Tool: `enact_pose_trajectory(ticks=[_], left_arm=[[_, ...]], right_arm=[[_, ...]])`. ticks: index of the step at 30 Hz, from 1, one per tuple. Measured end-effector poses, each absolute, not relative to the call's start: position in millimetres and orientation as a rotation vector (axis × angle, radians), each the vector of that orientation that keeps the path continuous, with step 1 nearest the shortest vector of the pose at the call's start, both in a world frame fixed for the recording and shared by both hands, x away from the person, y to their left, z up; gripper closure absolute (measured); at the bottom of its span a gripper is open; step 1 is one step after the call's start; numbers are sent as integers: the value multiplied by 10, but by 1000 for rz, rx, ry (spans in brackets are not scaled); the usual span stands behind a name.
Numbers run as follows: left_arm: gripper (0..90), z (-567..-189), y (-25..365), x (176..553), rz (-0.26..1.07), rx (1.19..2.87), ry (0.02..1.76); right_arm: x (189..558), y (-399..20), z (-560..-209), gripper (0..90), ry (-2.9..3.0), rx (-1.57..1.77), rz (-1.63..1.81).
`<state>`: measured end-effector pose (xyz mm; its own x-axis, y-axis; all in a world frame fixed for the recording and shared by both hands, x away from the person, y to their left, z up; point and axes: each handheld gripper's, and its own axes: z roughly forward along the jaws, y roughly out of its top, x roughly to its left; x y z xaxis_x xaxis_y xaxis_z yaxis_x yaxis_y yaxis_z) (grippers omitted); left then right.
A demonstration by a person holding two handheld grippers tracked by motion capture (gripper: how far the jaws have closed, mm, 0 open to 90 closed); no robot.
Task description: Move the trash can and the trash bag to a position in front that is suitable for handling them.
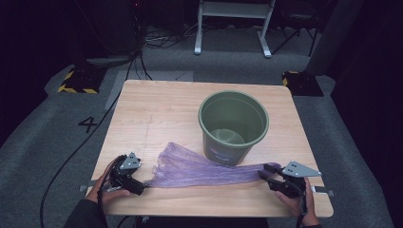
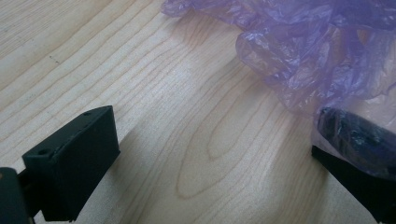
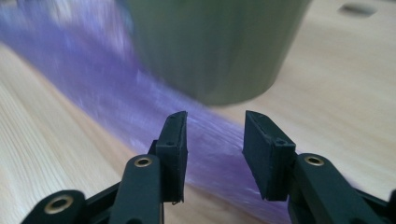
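Note:
A thin purple plastic bag (image 1: 199,168) lies flat across the front of the wooden table (image 1: 157,109), stretched between my two grippers. A green bin (image 1: 233,142) stands upright just behind it, empty as far as I can see. My left gripper (image 1: 138,183) is at the bag's left end, jaws wide open; in the left gripper view (image 2: 212,123) bag film (image 2: 303,56) drapes over the right-hand jaw. My right gripper (image 1: 266,171) is at the bag's narrow right end. Its jaws (image 3: 215,121) stand apart over the bag (image 3: 93,84), pads not pressing it, with the bin (image 3: 215,46) close ahead.
The table's front edge runs just under both hands. Beyond the table lies grey floor with cables, a yellow-and-black striped base (image 1: 76,83) at the back left and white frame legs (image 1: 233,28) at the back.

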<state>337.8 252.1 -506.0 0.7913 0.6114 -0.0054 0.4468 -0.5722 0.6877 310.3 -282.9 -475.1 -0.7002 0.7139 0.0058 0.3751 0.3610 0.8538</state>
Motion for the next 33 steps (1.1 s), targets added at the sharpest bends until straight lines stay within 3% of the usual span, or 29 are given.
enact_pose_trajectory(ticks=[8, 12, 15, 17, 25, 31, 33], left_arm=[[3, -5056, 2513, 3374, 303, 2279, 784], [19, -5019, 2452, 3363, 297, 2306, 802], [162, -4985, 2421, 3333, 288, 2308, 758], [151, -4987, 2397, 3326, 294, 2311, 761], [153, -5000, 2365, 3344, 286, 2287, 779], [163, -4940, 2237, 3349, 258, 2247, 761], [162, -4919, 2211, 3339, 251, 2230, 762]], right_arm=[[3397, -2832, -4960, 729, 2270, 1077, 1111], [3487, -2875, -4994, 733, 2261, 1085, 1041], [3568, -2935, -5008, 732, 2248, 1092, 1021], [3616, -2981, -5008, 727, 2223, 1098, 1005], [3830, -3054, -5010, 684, 2145, 1158, 1016], [3794, -3028, -4940, 500, 2092, 1193, 1075], [3780, -3034, -4927, 475, 2085, 1197, 1093]])
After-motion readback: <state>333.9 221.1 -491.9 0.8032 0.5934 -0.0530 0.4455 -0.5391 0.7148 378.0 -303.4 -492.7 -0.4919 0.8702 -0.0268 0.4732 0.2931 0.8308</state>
